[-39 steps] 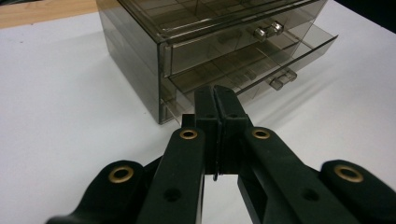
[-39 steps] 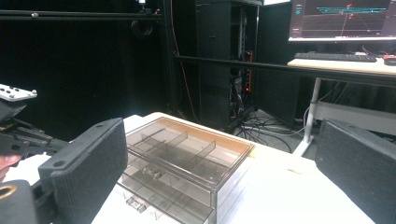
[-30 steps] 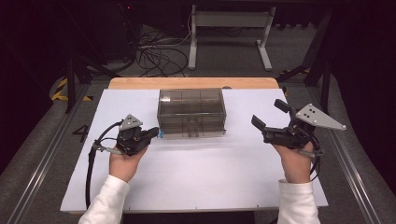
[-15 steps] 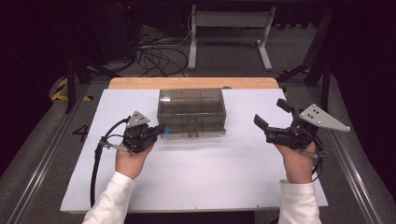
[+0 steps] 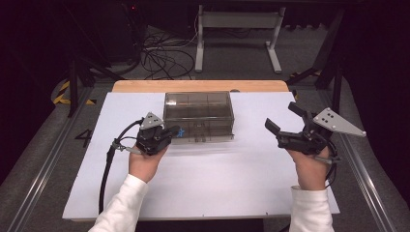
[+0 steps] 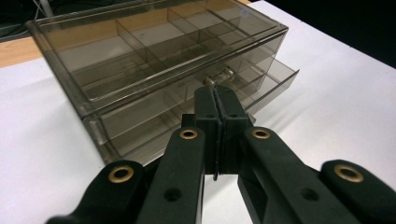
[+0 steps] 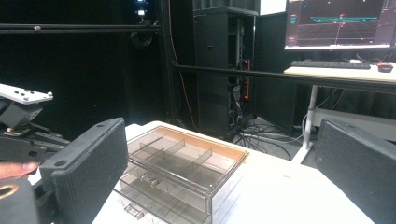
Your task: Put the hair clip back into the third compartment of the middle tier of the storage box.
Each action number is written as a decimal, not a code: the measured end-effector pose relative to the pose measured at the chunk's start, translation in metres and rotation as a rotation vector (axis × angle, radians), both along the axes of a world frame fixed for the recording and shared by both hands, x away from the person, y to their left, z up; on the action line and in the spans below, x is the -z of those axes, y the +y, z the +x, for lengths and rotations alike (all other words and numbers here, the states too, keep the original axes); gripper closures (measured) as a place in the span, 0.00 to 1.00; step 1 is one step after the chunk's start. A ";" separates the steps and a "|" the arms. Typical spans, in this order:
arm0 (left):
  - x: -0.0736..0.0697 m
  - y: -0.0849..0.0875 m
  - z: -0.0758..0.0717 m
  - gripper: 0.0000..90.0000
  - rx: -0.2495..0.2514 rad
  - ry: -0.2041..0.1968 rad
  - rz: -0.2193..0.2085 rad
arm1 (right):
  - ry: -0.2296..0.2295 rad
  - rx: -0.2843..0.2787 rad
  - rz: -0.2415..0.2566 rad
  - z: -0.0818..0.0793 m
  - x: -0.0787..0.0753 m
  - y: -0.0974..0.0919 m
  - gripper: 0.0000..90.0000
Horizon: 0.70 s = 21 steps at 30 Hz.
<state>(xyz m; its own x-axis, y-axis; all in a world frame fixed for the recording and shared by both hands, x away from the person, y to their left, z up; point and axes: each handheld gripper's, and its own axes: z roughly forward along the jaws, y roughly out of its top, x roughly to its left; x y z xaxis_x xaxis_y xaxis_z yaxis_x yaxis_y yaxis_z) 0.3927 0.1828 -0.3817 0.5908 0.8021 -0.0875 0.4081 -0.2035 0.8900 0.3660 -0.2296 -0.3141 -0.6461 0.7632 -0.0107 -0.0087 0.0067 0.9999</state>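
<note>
Smoked clear drawer box (image 5: pixel 198 116), toward tabletop's far edge; left gripper (image 5: pixel 175 131), jaws together on lower drawer handle (image 6: pixel 219 76); right gripper (image 5: pixel 284 118), jaws apart, near right edge.

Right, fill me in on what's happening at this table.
A person is working on a smoky clear drawer box with a gripper in each hand. The left gripper, jaws shut, sits at the small handle of a drawer that stands partly pulled out. The right gripper hangs open to the box's right, apart from it.
</note>
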 end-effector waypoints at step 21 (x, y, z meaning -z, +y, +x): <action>0.006 -0.040 0.013 0.99 0.064 -0.023 0.011 | -0.013 -0.028 0.025 -0.002 -0.003 -0.004 0.04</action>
